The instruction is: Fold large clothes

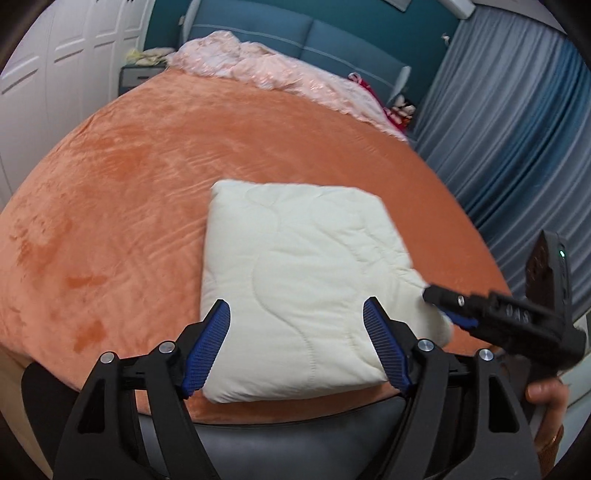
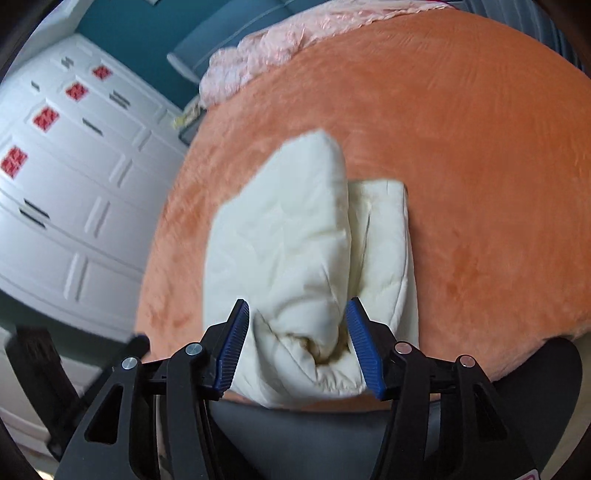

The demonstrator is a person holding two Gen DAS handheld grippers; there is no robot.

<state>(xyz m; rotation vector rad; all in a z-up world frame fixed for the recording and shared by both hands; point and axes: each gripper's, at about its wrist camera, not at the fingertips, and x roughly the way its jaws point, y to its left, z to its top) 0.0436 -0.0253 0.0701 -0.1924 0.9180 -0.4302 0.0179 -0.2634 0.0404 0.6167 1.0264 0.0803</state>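
Note:
A cream quilted piece [image 1: 295,258], folded into a thick square, lies on the orange bed cover [image 1: 129,184] near its front edge. My left gripper [image 1: 296,306] hovers over the near edge of the fold, open wide, its blue pads clear of the fabric. The right gripper [image 1: 447,310] reaches in from the right at the fold's near right corner, with a person's hand [image 1: 546,395] on its handle. In the right wrist view the right gripper [image 2: 297,306] stands open around the bunched corner of the cream piece [image 2: 288,240], and the layers show at that end.
Crumpled pink bedding [image 1: 258,62] lies against the blue headboard [image 1: 332,33]. White wardrobe doors [image 2: 55,184] stand to the left and blue-grey curtains [image 1: 517,129] to the right. The dark grey bed frame edge [image 1: 295,417] runs just below the grippers.

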